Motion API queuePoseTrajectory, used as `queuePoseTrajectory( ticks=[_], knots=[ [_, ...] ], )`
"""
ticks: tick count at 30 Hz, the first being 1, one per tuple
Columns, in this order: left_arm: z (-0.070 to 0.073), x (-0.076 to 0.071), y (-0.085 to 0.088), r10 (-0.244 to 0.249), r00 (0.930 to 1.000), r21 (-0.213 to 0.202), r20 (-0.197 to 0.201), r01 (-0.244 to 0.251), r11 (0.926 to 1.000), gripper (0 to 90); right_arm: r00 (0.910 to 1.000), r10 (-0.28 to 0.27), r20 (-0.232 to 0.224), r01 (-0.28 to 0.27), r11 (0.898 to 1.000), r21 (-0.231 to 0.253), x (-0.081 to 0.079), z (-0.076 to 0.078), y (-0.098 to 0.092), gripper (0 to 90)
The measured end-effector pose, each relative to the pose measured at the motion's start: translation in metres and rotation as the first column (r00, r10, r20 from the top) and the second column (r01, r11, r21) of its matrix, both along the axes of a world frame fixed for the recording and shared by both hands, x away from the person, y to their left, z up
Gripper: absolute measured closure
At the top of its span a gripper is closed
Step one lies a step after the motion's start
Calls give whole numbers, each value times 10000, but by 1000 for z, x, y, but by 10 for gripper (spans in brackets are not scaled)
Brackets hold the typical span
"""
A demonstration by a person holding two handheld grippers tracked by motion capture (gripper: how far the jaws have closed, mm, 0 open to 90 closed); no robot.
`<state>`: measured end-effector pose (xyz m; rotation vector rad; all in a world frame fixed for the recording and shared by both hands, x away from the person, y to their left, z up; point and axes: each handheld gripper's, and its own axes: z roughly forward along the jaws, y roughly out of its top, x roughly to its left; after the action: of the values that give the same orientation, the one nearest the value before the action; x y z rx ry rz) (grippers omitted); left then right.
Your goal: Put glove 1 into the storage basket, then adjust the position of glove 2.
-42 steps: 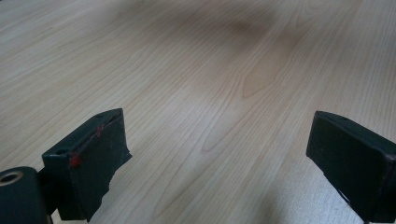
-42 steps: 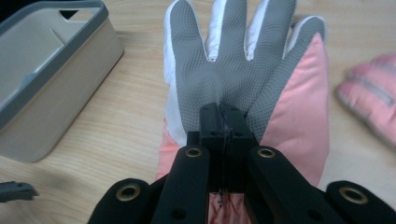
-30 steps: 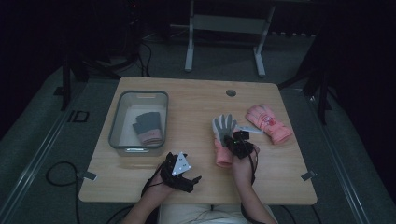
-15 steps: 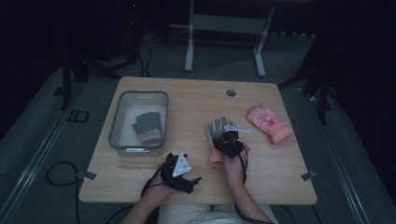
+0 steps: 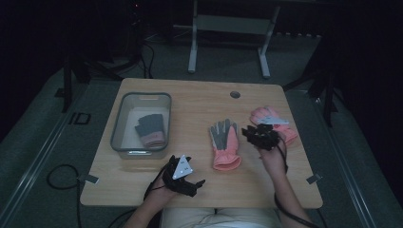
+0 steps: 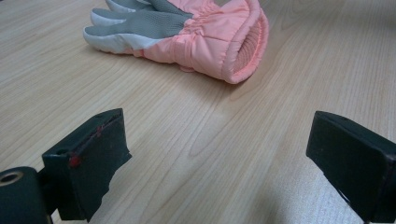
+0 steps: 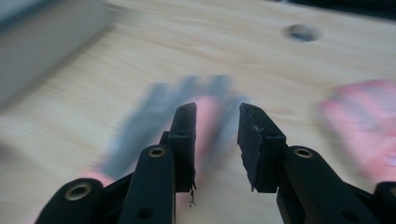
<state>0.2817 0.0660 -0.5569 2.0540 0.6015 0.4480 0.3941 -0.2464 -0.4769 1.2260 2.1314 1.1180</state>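
The grey-palmed pink glove (image 5: 225,145) lies flat on the tabletop (image 5: 199,109), palm up with its cuff toward the person, between the grey bin (image 5: 121,124) and the second pink glove (image 5: 271,119). The right gripper (image 5: 259,134) hovers just right of it, beside the second glove; its jaws have just been opening to a narrow gap with nothing between them, so the glove looks released where it can be grasped again. The left gripper (image 5: 186,176) rests near the front edge, jaws wide and empty, facing the open cuff, likely waiting. A dark glove (image 5: 151,129) already sits in the bin.
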Motion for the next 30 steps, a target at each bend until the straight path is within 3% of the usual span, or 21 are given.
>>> queuePoseTrajectory(
  ticks=[3,4,6,8,9,11,19,22,24,27,30],
  knots=[
    [0,0,0,15,10000,26,-13,-15,10000,50,9999,-106,27,107,9997,-215,4,1,-11,678],
    [0,-1,-1,3,10000,19,-15,-2,10000,50,10000,-72,32,73,9994,-330,9,2,-23,677],
    [1,-1,-1,10,10000,-18,20,-10,10000,50,9993,-346,144,359,9942,-1018,28,6,-67,643],
    [1,-1,-2,43,10000,-54,25,-43,10000,50,9985,-537,-71,522,9886,-1414,41,5,-85,587],
    [1,-1,-2,43,10000,-54,25,-43,10000,50,9985,-537,-71,522,9886,-1414,41,5,-85,587],
    [1,-1,-2,46,10000,-56,-16,-47,10000,50,9974,-679,-257,616,9790,-1943,54,3,-101,584],
    [2,-1,1,184,9998,-201,-43,-185,9996,50,9947,-662,-792,447,9678,-2479,85,-13,-116,525],
    [2,-1,-1,133,9999,-148,4,-133,9998,50,9927,-609,-1038,335,9681,-2483,92,-18,-118,507],
    [2,-2,-2,77,10000,-154,53,-77,9999,50,9870,-853,-1365,395,9506,-3079,100,-29,-119,501],
    [1,-1,-2,8,10000,-7,-70,-8,10000,50,9828,-842,-1646,340,9575,-2865,104,-34,-122,510],
    [0,-1,-2,13,9999,142,-126,-11,9999,50,9773,-886,-1924,286,9551,-2948,108,-38,-121,514]
  ],
)
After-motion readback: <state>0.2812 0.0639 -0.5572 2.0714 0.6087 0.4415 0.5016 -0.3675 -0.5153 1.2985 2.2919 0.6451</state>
